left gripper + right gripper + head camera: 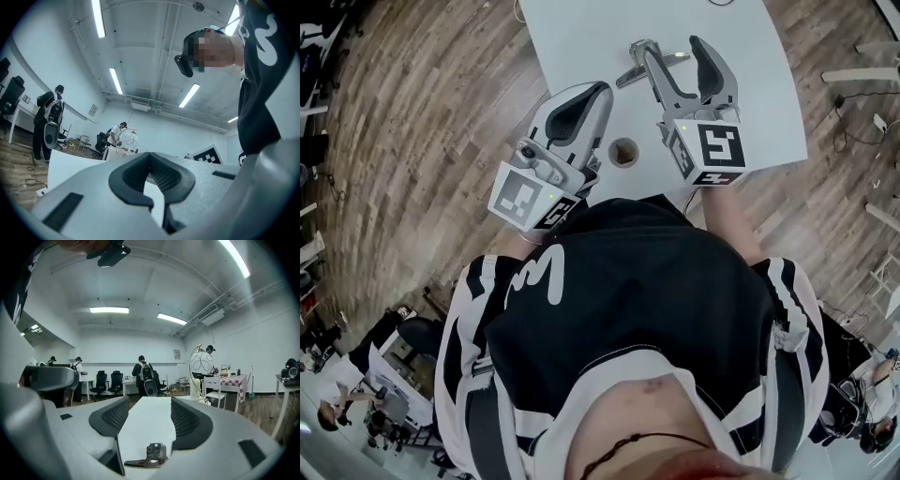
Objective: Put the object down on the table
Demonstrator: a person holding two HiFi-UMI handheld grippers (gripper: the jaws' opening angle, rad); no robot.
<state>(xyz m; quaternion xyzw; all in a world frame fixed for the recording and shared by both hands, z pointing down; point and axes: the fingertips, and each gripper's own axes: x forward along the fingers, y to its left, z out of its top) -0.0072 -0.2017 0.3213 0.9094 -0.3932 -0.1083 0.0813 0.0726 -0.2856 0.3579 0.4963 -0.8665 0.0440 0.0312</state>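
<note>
Seemingly ungripped, handle (150, 456) between parted right tongs (148, 403)

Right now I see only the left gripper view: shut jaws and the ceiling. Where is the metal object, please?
Observer: The metal handle lies flat on the white table; nothing lifts it.
Operator: Is the right gripper close to it?
Observer: Yes. The right gripper has its jaws apart, and one end of the handle is between them. I cannot tell if they touch it.
Operator: Is anything beside my left gripper?
Observer: A round hole in the table lies between the left gripper and the right one.
</note>
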